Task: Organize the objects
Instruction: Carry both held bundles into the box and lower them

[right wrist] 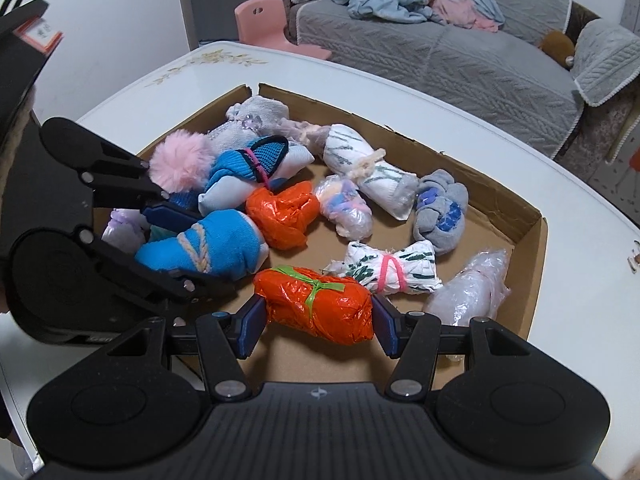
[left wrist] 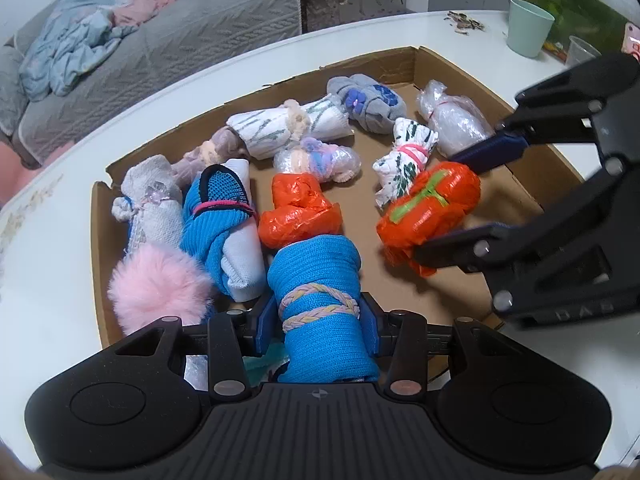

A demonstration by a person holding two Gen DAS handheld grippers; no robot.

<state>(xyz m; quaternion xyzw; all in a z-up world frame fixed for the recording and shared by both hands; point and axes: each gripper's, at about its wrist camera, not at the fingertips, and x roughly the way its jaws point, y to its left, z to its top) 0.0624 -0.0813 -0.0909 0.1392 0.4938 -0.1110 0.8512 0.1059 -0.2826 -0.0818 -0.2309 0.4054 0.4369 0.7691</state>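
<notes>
A shallow cardboard tray [left wrist: 400,60] [right wrist: 536,240] on a white table holds several rolled bundles. My left gripper [left wrist: 318,322] is shut on a blue knit roll [left wrist: 320,300] [right wrist: 216,248] tied with a braided pastel band, near the tray's front edge. My right gripper [right wrist: 318,322] [left wrist: 452,200] is shut on an orange plastic-wrapped bundle [right wrist: 316,304] [left wrist: 428,204] tied with a green strip, held just to the right of the blue roll. A second orange bundle [left wrist: 296,208] [right wrist: 284,212] lies in the tray between them.
Other bundles in the tray: a pink fluffy pompom [left wrist: 156,288], a blue-and-white roll [left wrist: 224,220], a white patterned roll [left wrist: 280,128], a grey sock knot [left wrist: 368,100], and clear plastic bundles [left wrist: 452,120]. A mint cup [left wrist: 528,26] stands on the table; a grey sofa [right wrist: 440,52] is beyond.
</notes>
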